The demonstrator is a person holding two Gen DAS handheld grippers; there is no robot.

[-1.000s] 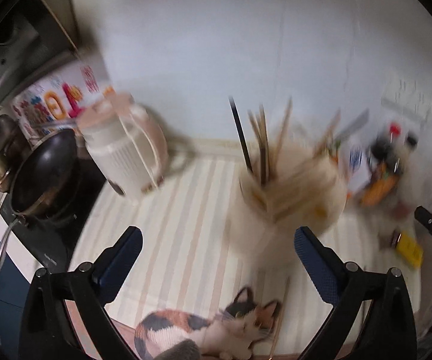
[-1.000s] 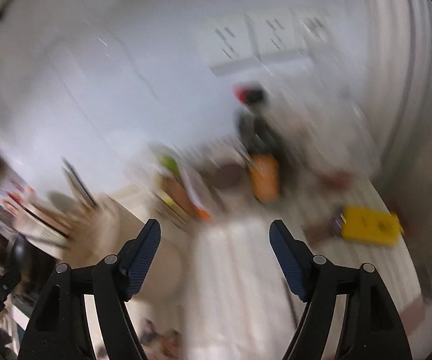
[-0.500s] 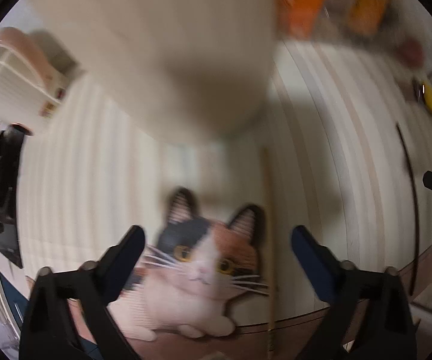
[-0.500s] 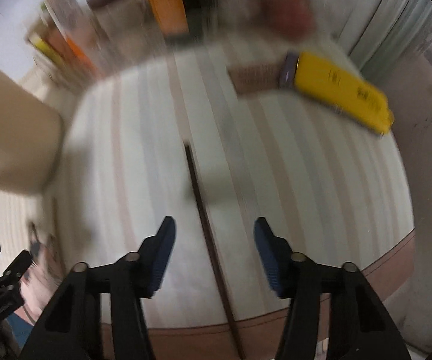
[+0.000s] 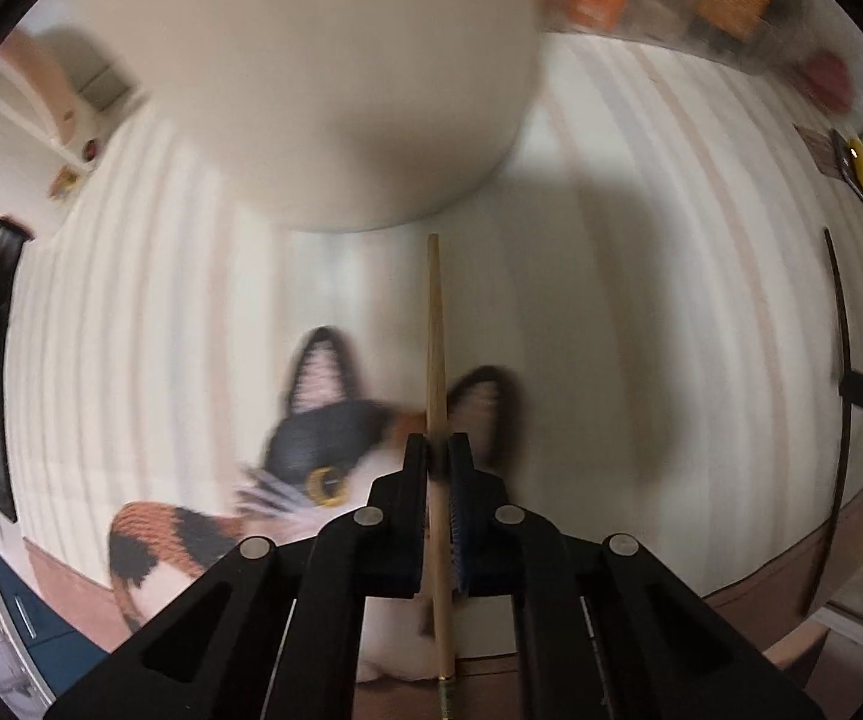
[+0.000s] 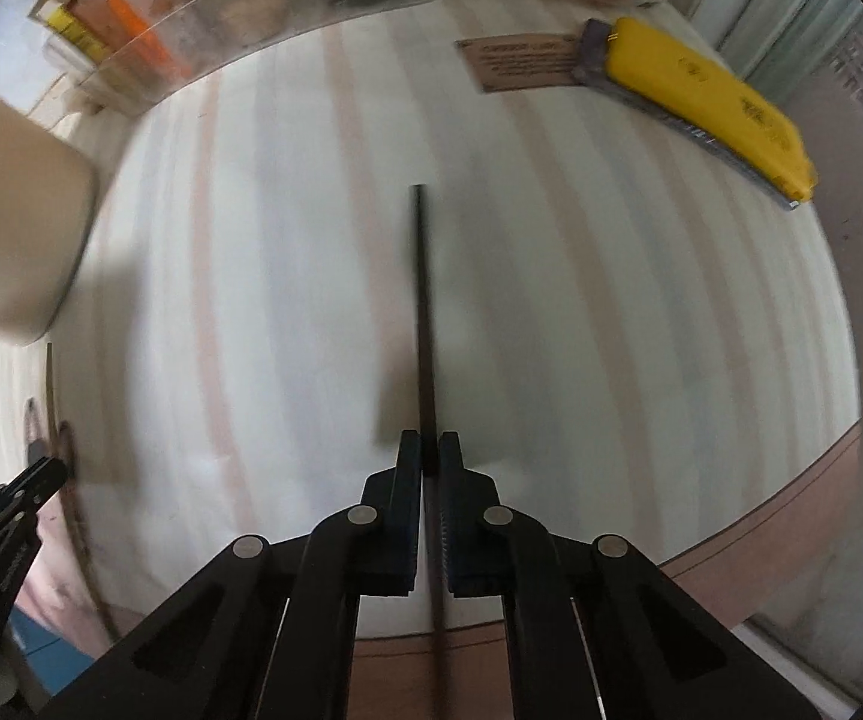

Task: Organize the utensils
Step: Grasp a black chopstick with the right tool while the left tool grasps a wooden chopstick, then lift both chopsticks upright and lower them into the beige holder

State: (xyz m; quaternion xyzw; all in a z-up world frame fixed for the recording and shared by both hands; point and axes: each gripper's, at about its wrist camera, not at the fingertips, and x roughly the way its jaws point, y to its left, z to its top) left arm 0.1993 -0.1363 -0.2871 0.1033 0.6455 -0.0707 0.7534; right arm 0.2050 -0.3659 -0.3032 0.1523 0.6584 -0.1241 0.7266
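As jaws just closed | left claw (image 5: 438, 450) pinches wooden chopstick (image 5: 435, 324) | right claw (image 6: 429, 444) pinches black chopstick (image 6: 423, 300)

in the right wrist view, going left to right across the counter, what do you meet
left gripper at the left edge → beige utensil holder → black chopstick clamped in the right gripper → brown card → yellow case

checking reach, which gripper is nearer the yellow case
Right. The right gripper, shut on the black chopstick, sits nearer the yellow case; the left gripper is farther, beside the beige holder.
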